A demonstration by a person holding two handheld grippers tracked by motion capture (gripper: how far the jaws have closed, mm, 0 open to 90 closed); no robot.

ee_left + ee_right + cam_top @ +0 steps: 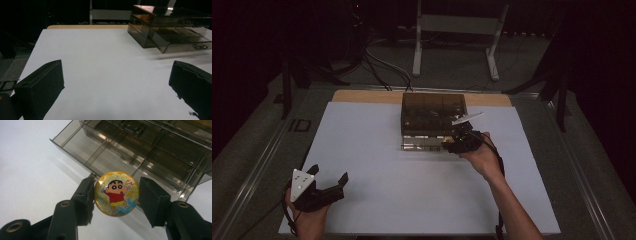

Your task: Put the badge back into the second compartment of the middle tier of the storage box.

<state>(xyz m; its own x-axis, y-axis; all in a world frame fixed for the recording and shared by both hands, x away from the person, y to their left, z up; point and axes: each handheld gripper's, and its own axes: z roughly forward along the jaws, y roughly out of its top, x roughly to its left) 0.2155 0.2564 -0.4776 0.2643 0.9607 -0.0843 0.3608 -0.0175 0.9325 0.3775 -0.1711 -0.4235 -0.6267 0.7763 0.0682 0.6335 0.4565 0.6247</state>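
Note:
A round yellow glittery badge point(116, 193) with a cartoon boy in a red shirt sits between the jaws of my right gripper point(115, 197), which is shut on it at both sides. The badge hangs over the front edge of the pulled-out lower drawer point(110, 152) of a smoky clear drawer box point(432, 112). From above, my right gripper point(452, 145) is at that drawer's right front corner. My left gripper point(329, 174) rests near the table's front left, open and holding nothing point(116, 72). The drawer box point(170, 22) lies far to its right.
A white sheet point(412, 190) covers the table, with a strip of wood point(362, 96) showing at the back. The drawer has several divided compartments. Beyond the table stand a white metal frame point(457, 30) and floor cables point(382, 65).

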